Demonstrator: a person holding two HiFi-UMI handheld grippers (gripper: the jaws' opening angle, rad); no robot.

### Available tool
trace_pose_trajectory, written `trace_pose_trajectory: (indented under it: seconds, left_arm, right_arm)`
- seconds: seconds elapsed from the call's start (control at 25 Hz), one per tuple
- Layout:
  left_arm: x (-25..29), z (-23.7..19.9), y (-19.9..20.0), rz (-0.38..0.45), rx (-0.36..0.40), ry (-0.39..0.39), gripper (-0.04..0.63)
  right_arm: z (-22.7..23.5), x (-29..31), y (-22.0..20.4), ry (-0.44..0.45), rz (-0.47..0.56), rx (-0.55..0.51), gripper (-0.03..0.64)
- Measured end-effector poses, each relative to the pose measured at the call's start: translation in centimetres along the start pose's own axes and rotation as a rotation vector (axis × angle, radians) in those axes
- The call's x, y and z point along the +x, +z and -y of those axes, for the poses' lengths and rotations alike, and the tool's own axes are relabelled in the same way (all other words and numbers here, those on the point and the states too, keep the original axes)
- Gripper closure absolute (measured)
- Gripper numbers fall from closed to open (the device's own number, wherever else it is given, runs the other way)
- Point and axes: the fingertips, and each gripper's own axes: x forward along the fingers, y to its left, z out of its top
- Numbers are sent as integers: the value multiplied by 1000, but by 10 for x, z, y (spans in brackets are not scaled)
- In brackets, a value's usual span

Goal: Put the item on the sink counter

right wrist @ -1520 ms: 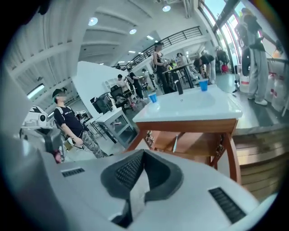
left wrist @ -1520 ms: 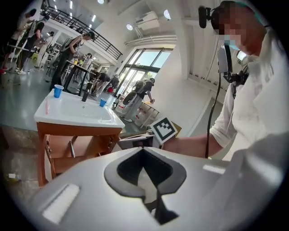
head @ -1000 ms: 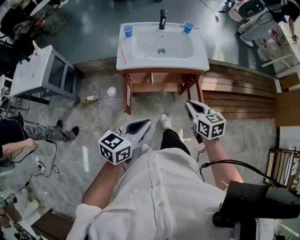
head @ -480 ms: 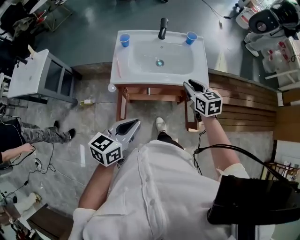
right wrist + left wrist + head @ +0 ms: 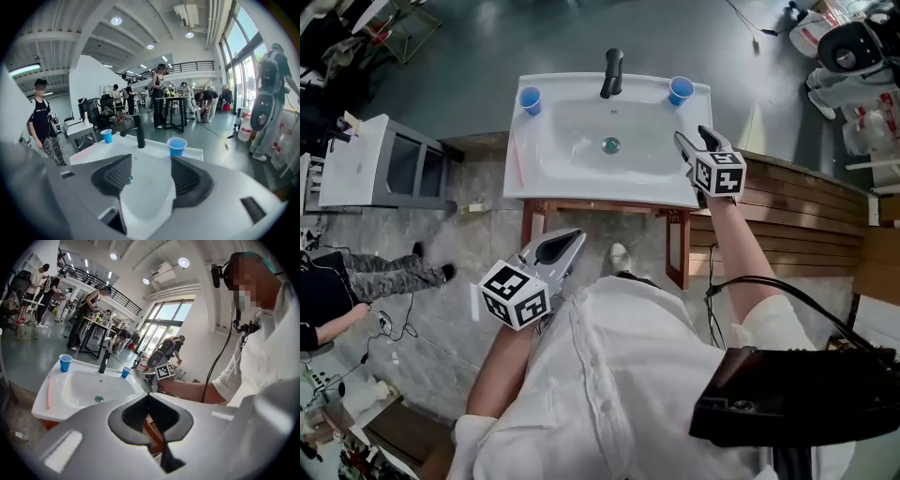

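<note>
The white sink counter carries a blue cup at its back left, another blue cup at its back right, a black faucet and a pink toothbrush along its left rim. My right gripper hovers over the counter's right edge. Its jaws are opening, and only the basin shows between the pads. The right cup stands just beyond its fingertips. My left gripper hangs low in front of the counter, shut and empty, and looks at the sink.
A grey-white cabinet stands left of the sink, with a small bottle on the floor between them. Wooden decking runs along the right. A person is at the left edge, with cables on the floor.
The person stepped toward the sink. My right gripper travelled forward from above the floor to the counter's right edge. My left gripper stayed low by the body.
</note>
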Motion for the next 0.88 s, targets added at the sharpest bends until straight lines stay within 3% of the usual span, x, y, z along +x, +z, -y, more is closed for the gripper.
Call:
trace_pose_trajectory:
  seconds: [0.2, 0.48, 0.76, 0.88]
  left_arm:
    - [22, -10, 14, -10, 3, 31, 590]
    - [29, -28, 18, -23, -28, 82, 589]
    - [34, -37, 18, -9, -48, 101, 589]
    - [35, -38, 20, 8, -78, 98, 589]
  right_arm:
    - [36, 43, 11, -16, 6, -3, 359]
    - [44, 89, 20, -9, -93, -258, 357]
    - [48, 128, 10, 37, -229, -402, 359]
    - [50, 139, 8, 74, -286, -472, 411]
